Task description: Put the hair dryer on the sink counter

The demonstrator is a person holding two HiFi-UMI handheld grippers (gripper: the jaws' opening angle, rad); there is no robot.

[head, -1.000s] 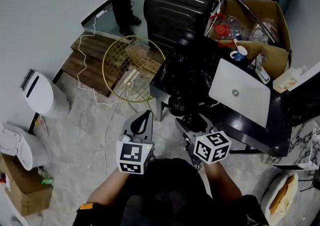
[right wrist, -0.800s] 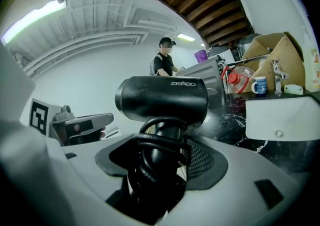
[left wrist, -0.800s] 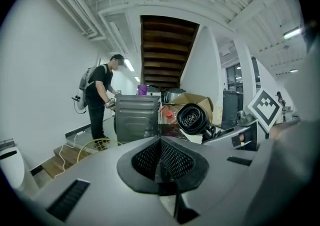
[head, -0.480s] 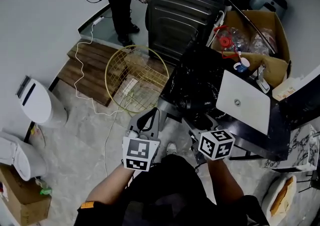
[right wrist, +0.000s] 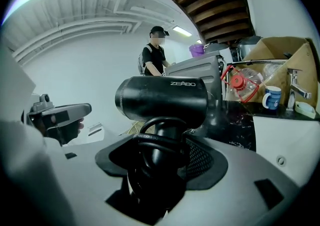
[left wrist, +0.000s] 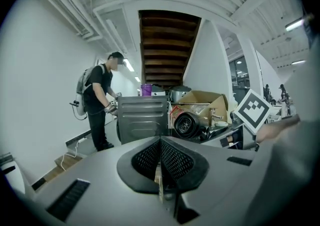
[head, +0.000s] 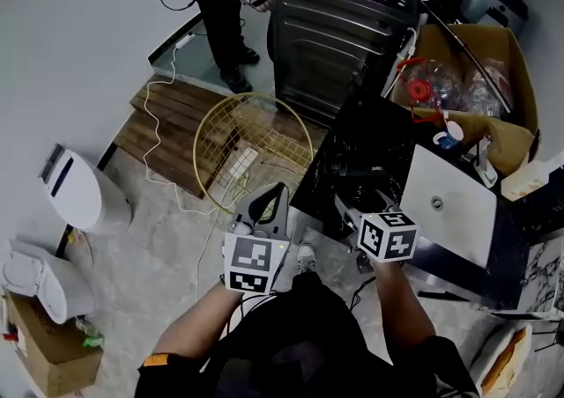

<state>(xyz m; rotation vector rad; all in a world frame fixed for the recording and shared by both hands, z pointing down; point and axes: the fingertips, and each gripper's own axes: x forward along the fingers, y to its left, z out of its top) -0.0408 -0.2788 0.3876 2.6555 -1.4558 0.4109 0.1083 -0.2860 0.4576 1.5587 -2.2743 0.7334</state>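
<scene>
A: Logging grip state. Right gripper [right wrist: 161, 157] is clamped on the hair dryer [right wrist: 162, 97] at the handle, just under the barrel. The cord [right wrist: 159, 140] is looped round the handle and caught in the same pinch. Barrel lies crosswise, one end toward 9 o'clock in the right gripper view.

B: Left gripper [left wrist: 160, 162]?

A: Jaws pressed together, nothing between them. In the head view it hangs at 9 o'clock of the right one.

B: Dryer versus target?

A: Carried in the air at the near edge of the sink counter [head: 352, 145], which spreads from 12 to 3 o'clock of the gripper. White sink [head: 451, 204] at 2 o'clock. Not yet set down.

B: Handling notes?

A: Judged, not measured:
- Shell looks rigid, smooth plastic.
- Likely top-heavy: the barrel sits above the pinch, so it may swing about the handle.
- Handle is the right hold; the barrel looks too wide and slick for the jaws.
- Cord is limp. Loops that slip free could snag on the counter edge.
- Lay it on bare black top at 12 o'clock, clear of the basin.
</scene>
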